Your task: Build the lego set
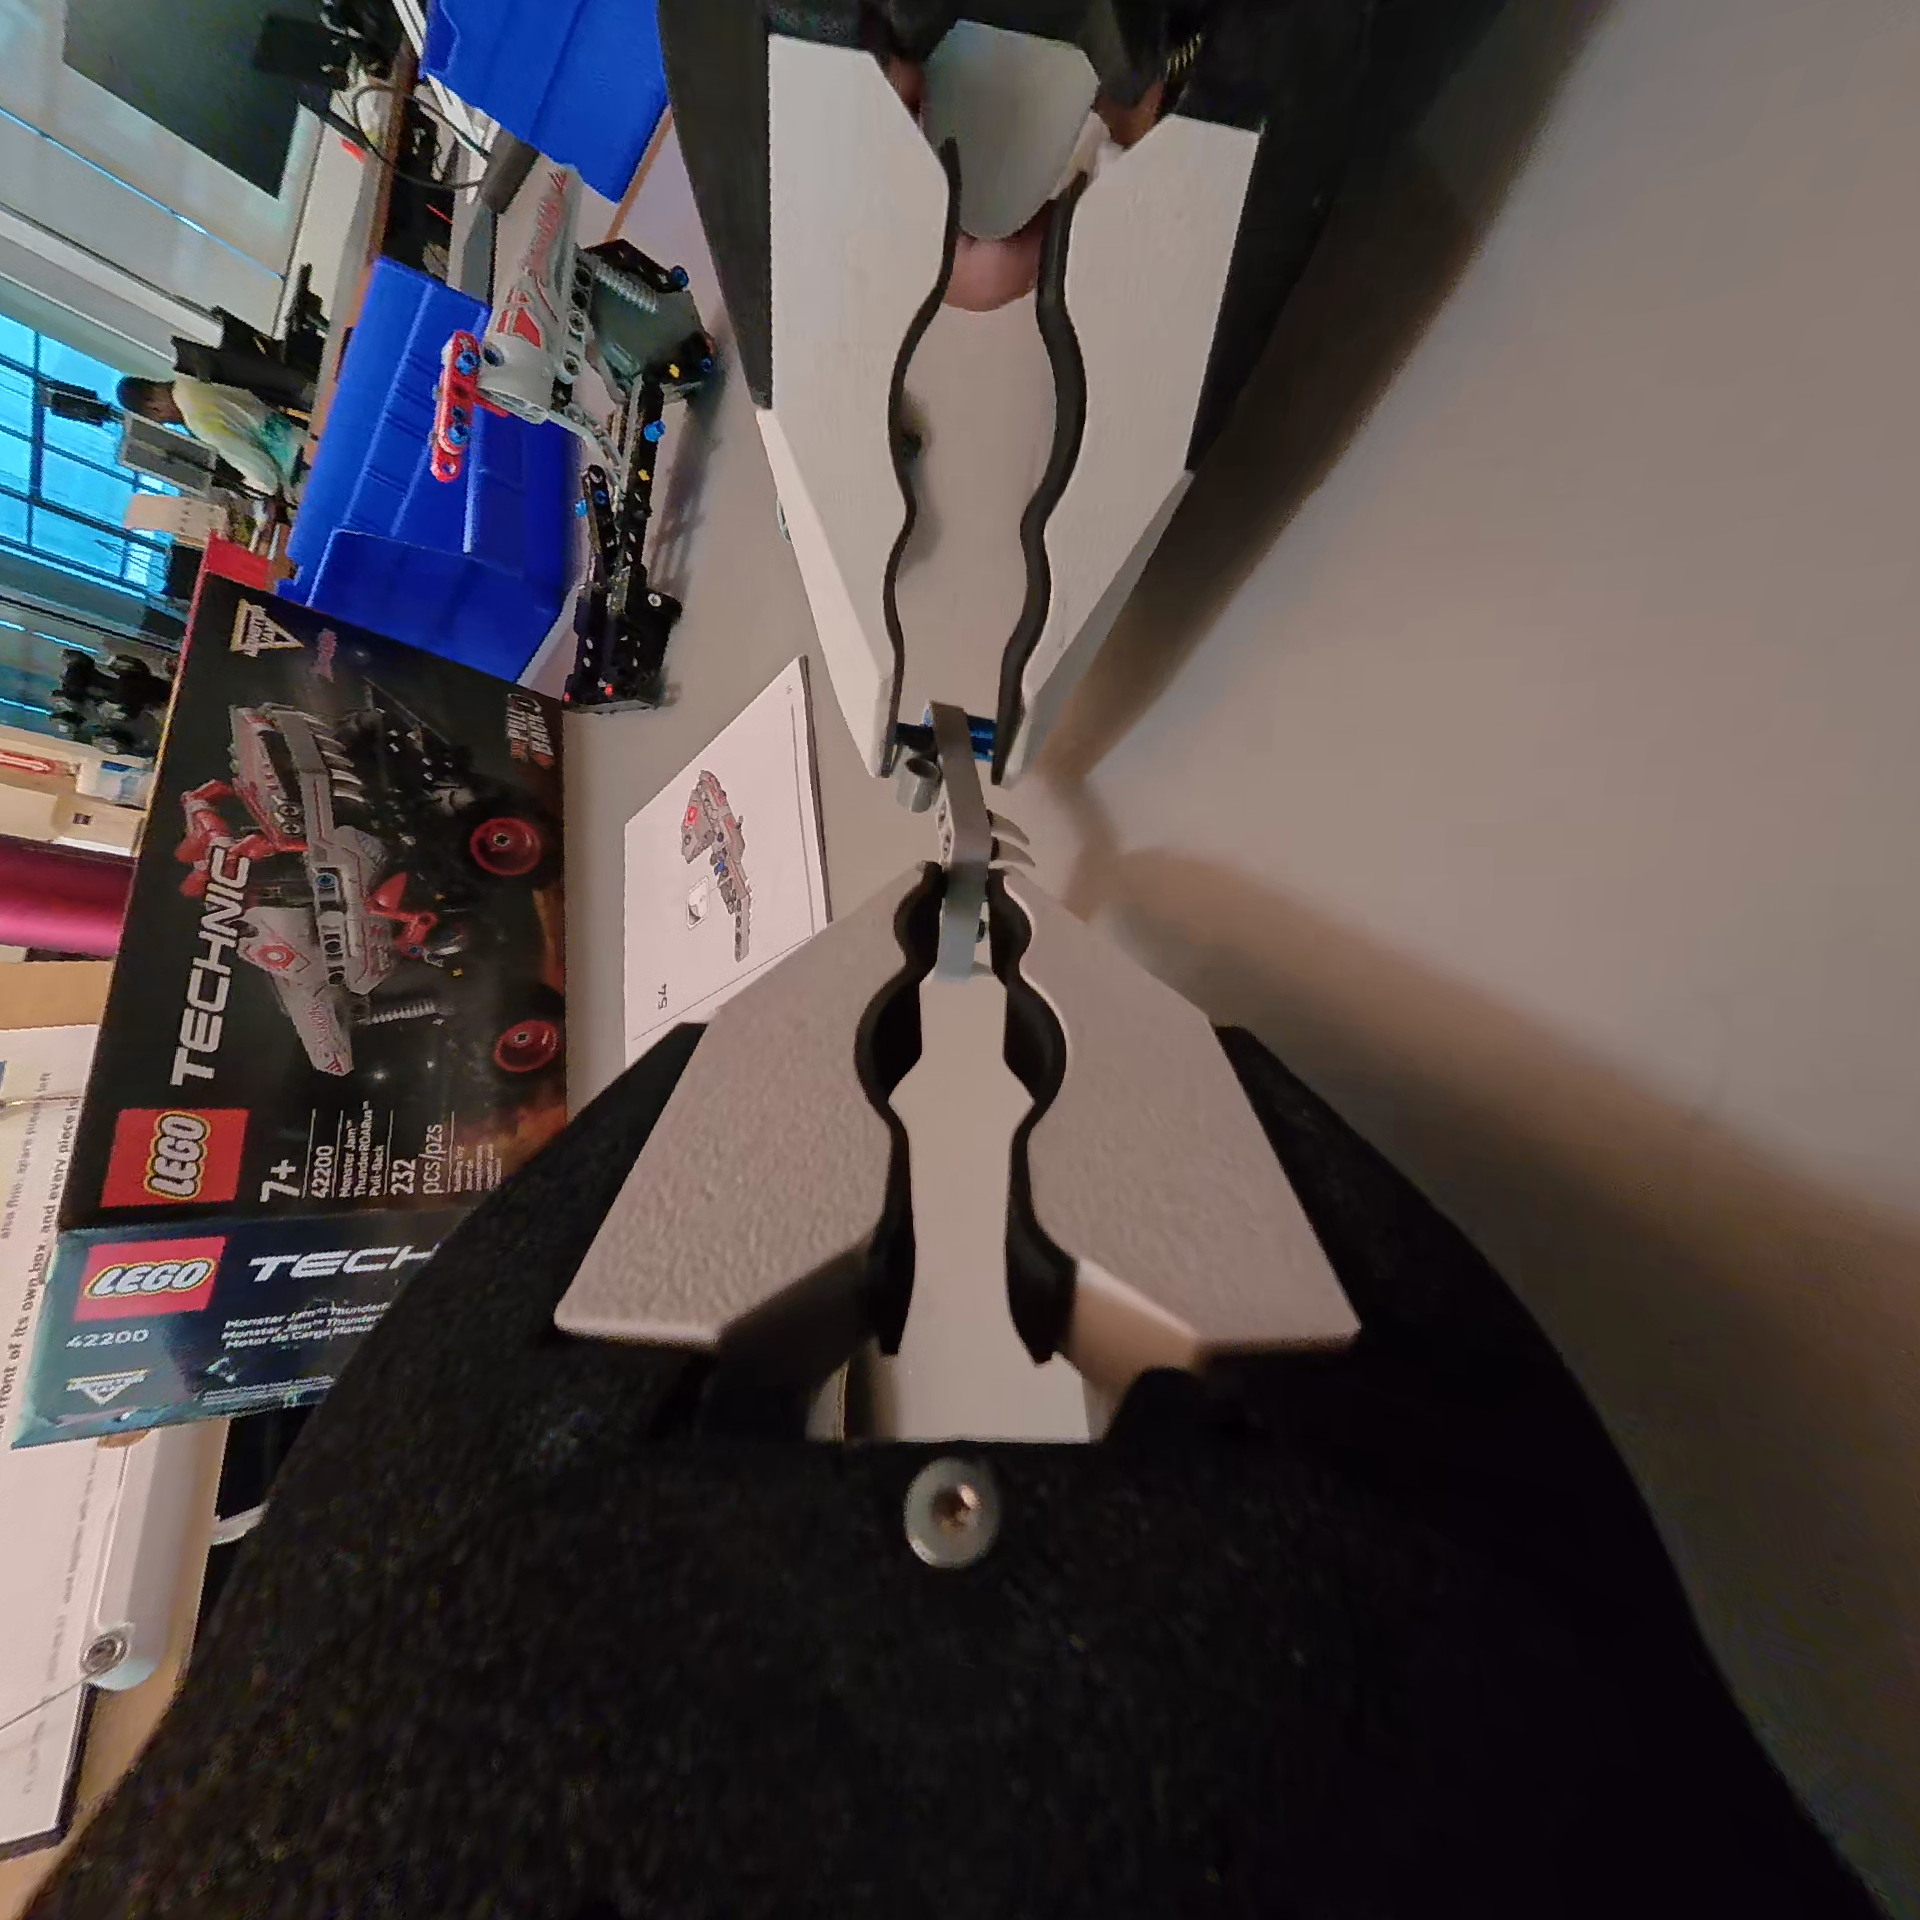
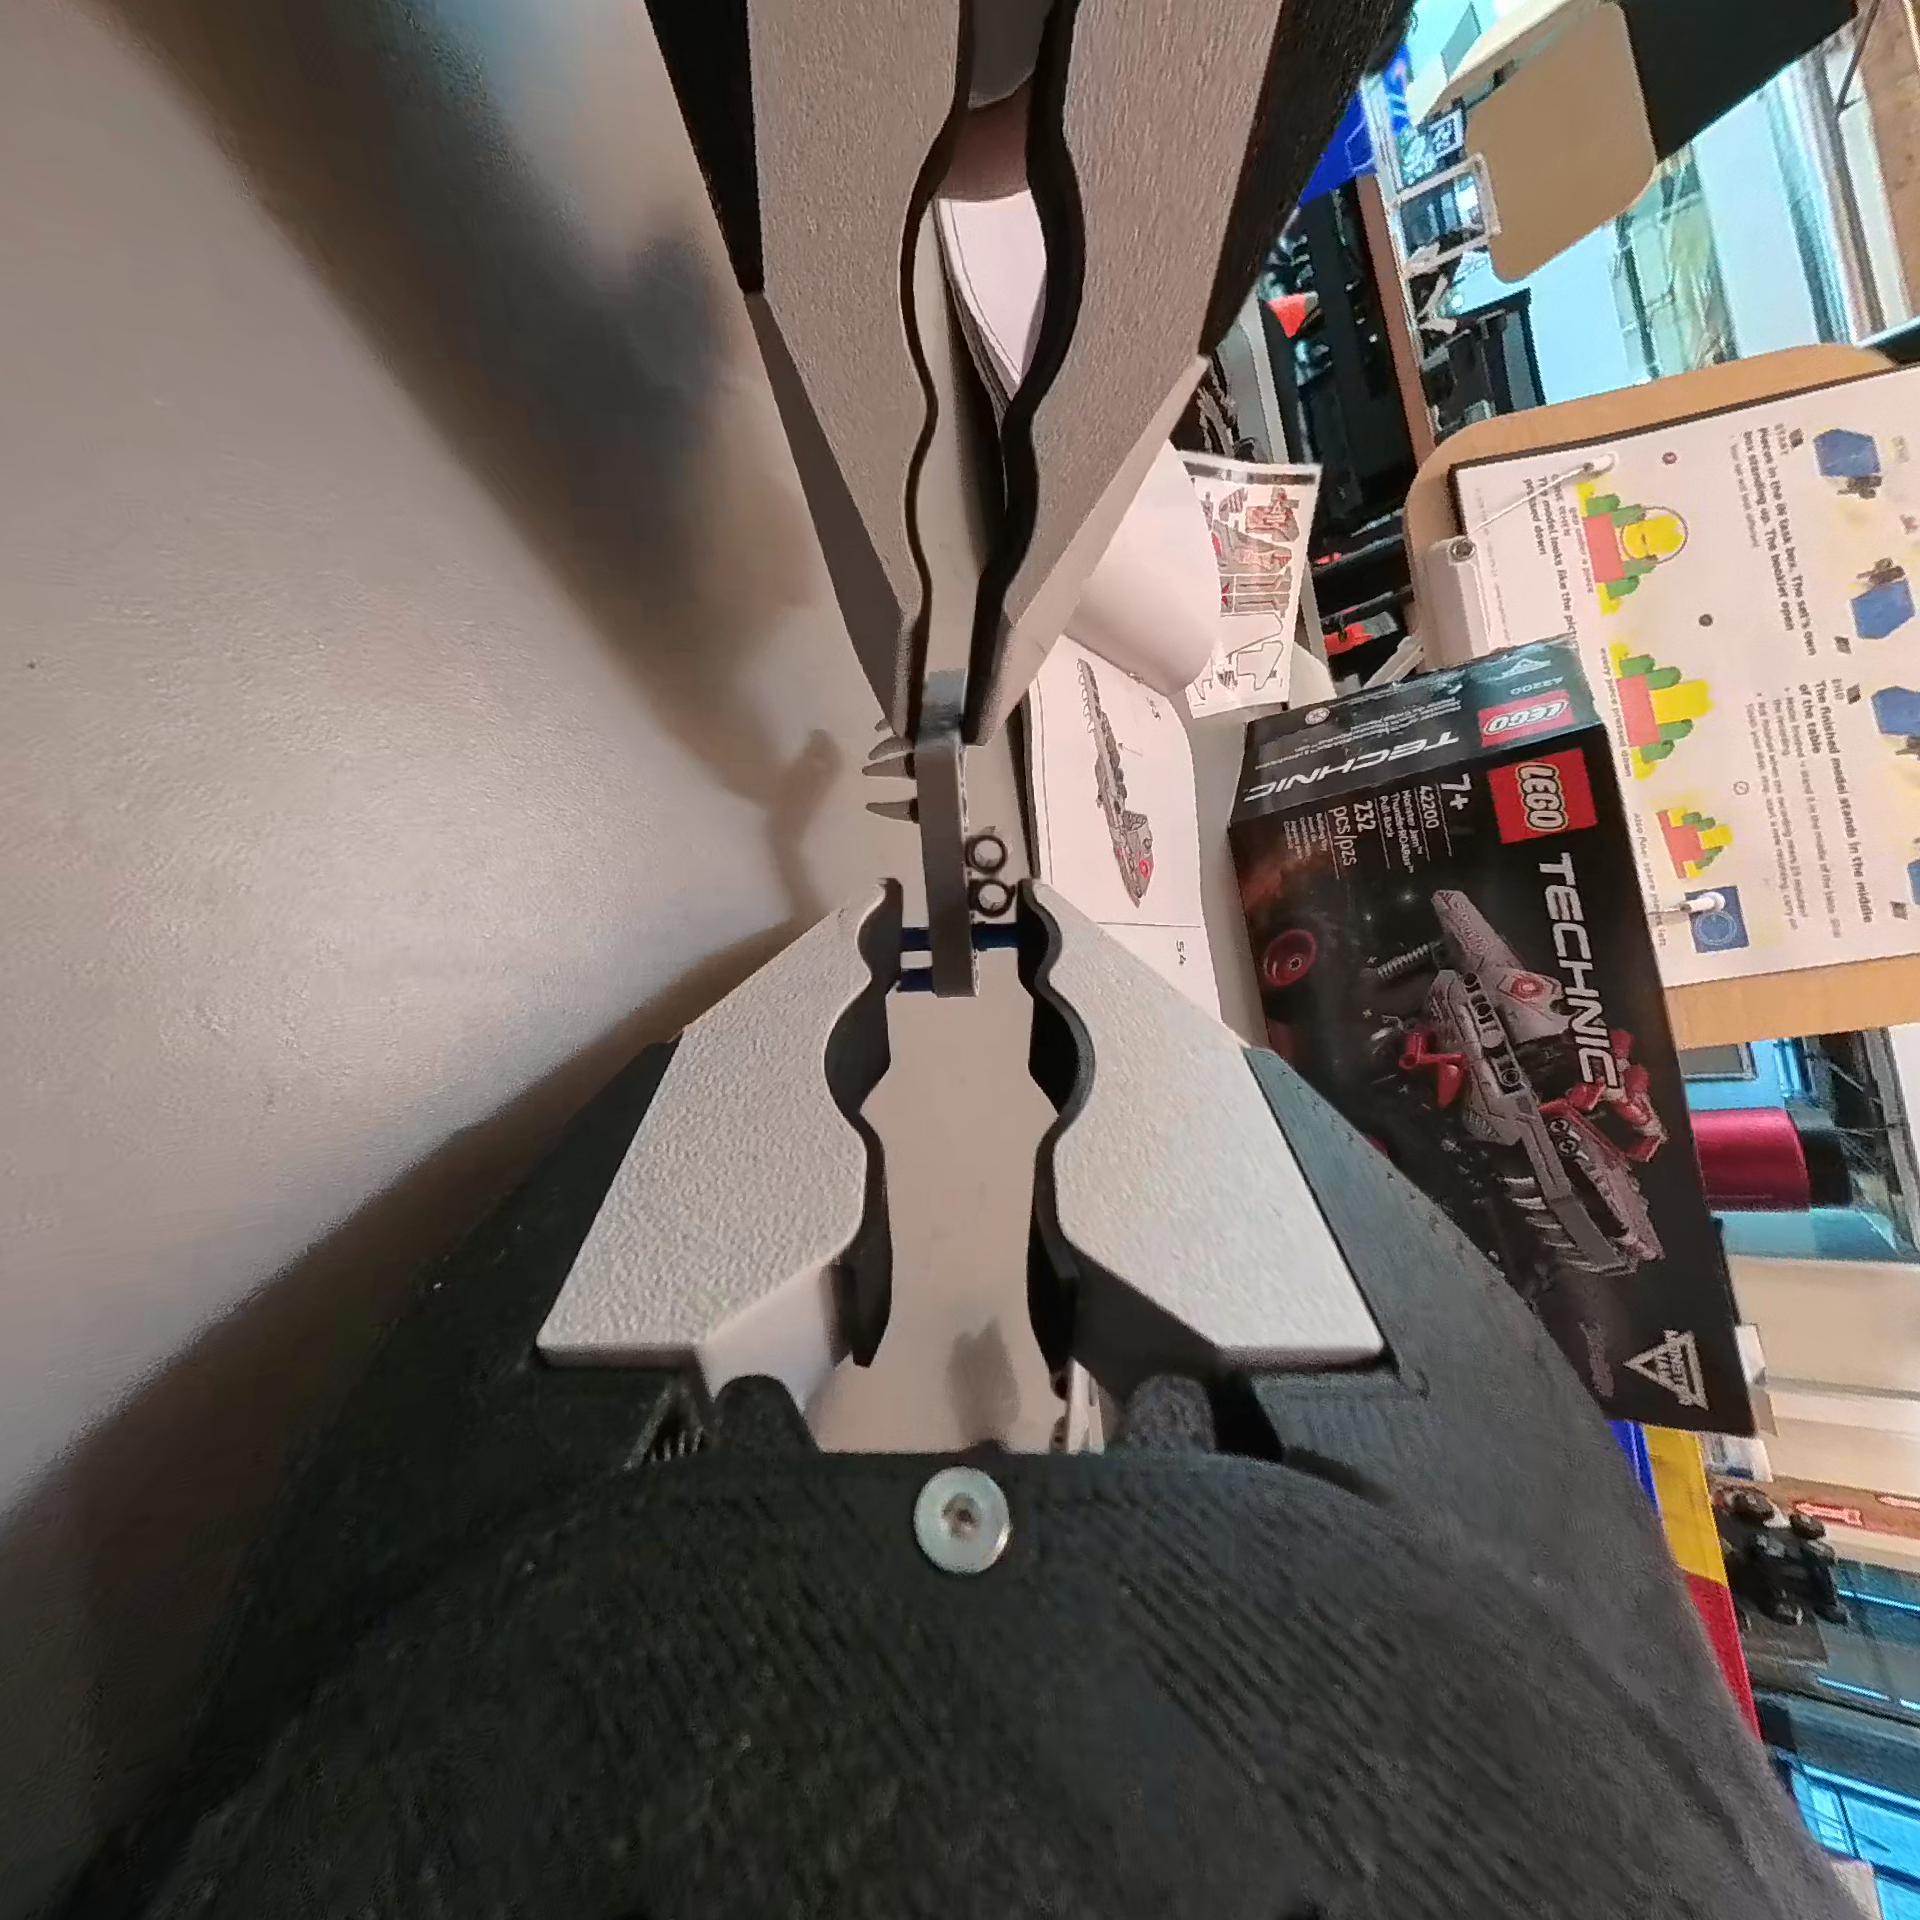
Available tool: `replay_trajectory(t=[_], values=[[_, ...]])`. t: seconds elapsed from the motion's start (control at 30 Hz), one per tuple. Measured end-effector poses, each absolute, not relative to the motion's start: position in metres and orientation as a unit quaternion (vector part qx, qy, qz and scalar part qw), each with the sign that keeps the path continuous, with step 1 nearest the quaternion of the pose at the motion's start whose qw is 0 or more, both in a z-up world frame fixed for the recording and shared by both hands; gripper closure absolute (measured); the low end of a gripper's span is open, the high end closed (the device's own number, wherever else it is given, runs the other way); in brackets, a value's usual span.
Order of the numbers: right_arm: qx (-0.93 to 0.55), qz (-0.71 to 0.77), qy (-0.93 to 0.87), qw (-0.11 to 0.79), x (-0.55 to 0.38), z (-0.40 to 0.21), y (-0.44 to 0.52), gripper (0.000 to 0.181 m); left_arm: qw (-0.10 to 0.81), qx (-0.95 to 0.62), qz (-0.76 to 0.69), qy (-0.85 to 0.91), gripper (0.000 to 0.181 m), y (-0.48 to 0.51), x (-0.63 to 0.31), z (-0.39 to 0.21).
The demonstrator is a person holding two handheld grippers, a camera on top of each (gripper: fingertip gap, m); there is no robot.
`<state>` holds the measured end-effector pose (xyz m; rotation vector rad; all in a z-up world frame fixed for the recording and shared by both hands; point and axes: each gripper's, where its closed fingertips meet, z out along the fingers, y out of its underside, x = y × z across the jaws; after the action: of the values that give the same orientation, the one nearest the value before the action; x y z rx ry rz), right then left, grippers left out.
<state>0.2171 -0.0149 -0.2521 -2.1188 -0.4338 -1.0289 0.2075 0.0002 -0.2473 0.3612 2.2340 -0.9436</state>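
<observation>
My two grippers meet tip to tip above the grey table point(image 1: 1455, 520). My left gripper point(image 1: 958, 894) is shut on one end of a thin grey toothed Lego piece point(image 1: 964, 821), with white teeth point(image 1: 1016, 844) on one edge. My right gripper point(image 1: 951, 753) comes in from above in the left wrist view and grips the other end. In the right wrist view, my right gripper point(image 2: 958, 914) squeezes blue pins point(image 2: 912, 961) that cross the grey piece point(image 2: 940, 821). The left gripper point(image 2: 943, 717) clamps the piece's far end there.
A partly built grey, black and red model point(image 1: 592, 416) stands on the table beside blue bins point(image 1: 416, 488). The Lego box point(image 1: 332, 904) and open instruction booklet point(image 1: 727, 862) lie nearby. The right wrist view shows the box point(image 2: 1475, 1039), a sticker sheet point(image 2: 1247, 571) and an instruction board point(image 2: 1714, 675). Less than 4 cm separates the two grippers' tips.
</observation>
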Motion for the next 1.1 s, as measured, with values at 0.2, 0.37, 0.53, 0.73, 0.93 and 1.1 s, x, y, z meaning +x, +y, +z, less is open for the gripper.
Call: replay_trajectory(t=[0.2, 0.37, 0.53, 0.73, 0.93, 1.1], values=[[-0.815, -0.424, -0.163, 0.36, 0.222, -0.259, -0.012, 0.162, 0.337, 0.136, -0.363, 0.858, 0.175, 0.002, 0.208, -0.252], [-0.793, -0.47, -0.166, 0.352, 0.228, -0.255, -0.008, 0.167, 0.345, 0.131, -0.365, 0.855, 0.176, 0.004, 0.21, -0.251], [-0.767, -0.525, -0.19, 0.316, 0.231, -0.251, -0.006, 0.167, 0.369, 0.13, -0.352, 0.85, 0.176, 0.008, 0.214, -0.251], [-0.773, -0.52, -0.193, 0.308, 0.233, -0.256, -0.006, 0.166, 0.37, 0.128, -0.345, 0.853, 0.176, 0.008, 0.217, -0.256], [-0.778, -0.506, -0.179, 0.327, 0.234, -0.256, -0.006, 0.166, 0.364, 0.118, -0.358, 0.851, 0.176, 0.008, 0.218, -0.256], [-0.778, -0.503, -0.175, 0.334, 0.234, -0.255, -0.007, 0.166, 0.365, 0.115, -0.363, 0.85, 0.176, 0.008, 0.219, -0.256]])
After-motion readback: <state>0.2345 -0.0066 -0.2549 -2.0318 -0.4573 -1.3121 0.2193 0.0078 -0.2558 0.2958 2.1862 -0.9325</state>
